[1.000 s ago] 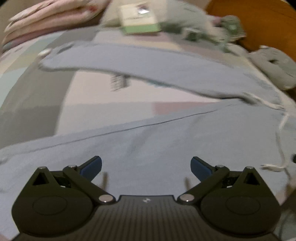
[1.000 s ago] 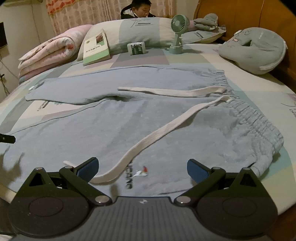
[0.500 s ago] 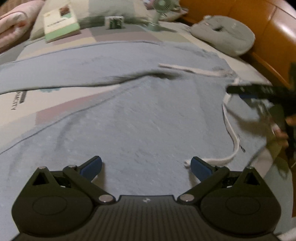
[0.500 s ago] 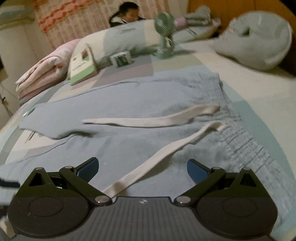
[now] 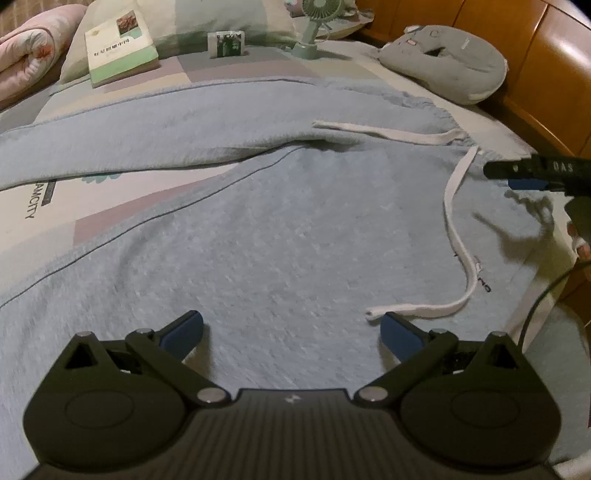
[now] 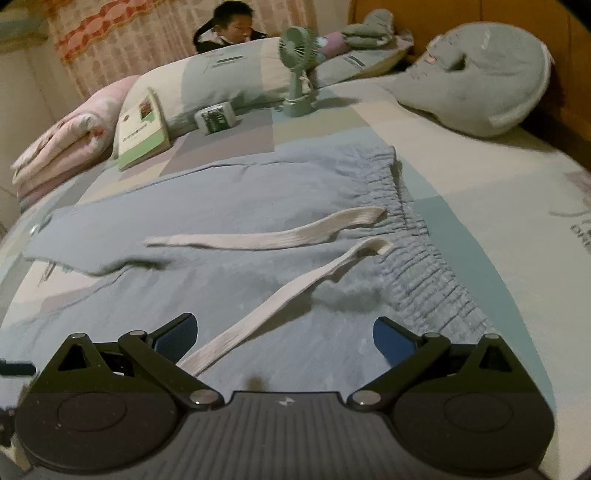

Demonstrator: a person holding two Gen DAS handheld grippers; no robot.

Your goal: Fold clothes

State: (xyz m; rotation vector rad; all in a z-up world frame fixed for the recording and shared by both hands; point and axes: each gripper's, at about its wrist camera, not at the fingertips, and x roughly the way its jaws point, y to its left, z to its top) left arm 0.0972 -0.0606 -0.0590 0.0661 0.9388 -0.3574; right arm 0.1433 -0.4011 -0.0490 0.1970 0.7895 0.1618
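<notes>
**Both claws spread wide over blue sweatpants on a bed**

While I hold a claw in each hand, both hover low over a pair of light blue sweatpants (image 5: 280,229) spread flat on a bed with a pastel patchwork sheet (image 6: 480,177). My left gripper (image 5: 291,326) has its blue-padded fingers (image 5: 183,330) well apart, holding nothing, just above the thigh area of the nearer leg. The tip of a white drawstring (image 5: 456,206) lies just beside its right-hand pad. My right gripper (image 6: 282,332) is likewise spread wide and empty — the same drawstring runs between its fingers, toward the gathered elastic waistband (image 6: 417,236). A second white cord lies flat across the fabric farther back.

From the left view, my right gripper shows at the far right edge as a dark bar above the waistband corner.

The two legs fan out to the left, the far one crossing the sheet. Beyond the pants sit a green-edged book (image 5: 120,46), a small box (image 5: 226,44) and a mint desk fan (image 6: 297,66) — all near the pillows. A grey cushion (image 6: 484,77) rests by the wooden headboard (image 5: 528,51), and a folded pink quilt (image 6: 62,144) lies at the far left. A person (image 6: 229,26) sits behind the pillows.
</notes>
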